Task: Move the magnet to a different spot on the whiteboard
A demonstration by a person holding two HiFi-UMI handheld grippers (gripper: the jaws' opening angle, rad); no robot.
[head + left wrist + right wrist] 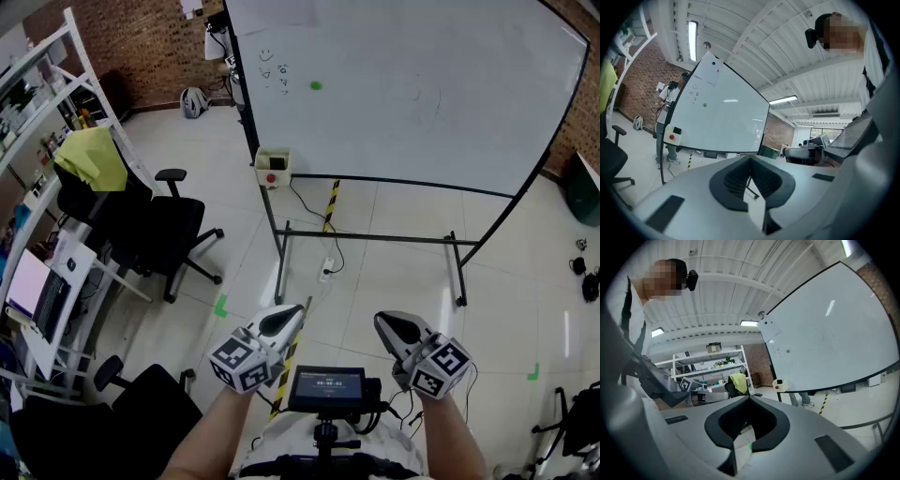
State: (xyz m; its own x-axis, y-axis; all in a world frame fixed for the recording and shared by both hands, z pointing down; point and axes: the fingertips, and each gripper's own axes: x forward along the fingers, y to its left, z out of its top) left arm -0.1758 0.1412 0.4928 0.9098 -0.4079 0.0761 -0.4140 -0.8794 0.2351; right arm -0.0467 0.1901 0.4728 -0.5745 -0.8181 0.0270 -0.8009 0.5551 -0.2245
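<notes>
A small green magnet [316,85] sticks to the upper left part of the large whiteboard [422,94], near some scribbles. It also shows in the left gripper view as the magnet [704,105] on the whiteboard [731,126], and in the right gripper view as the magnet [788,351] on the whiteboard [834,348]. My left gripper [296,310] and right gripper [382,322] are held level close to my body, far short of the board. Both are shut with nothing between their jaws, as seen at the left gripper [751,159] and the right gripper [750,397].
A white box with a red button [273,167] hangs on the board's frame. The stand's floor bars [375,236] and a cable [328,258] lie between me and the board. Black office chairs [159,230], a yellow cloth [94,157] and shelving [37,84] are on the left.
</notes>
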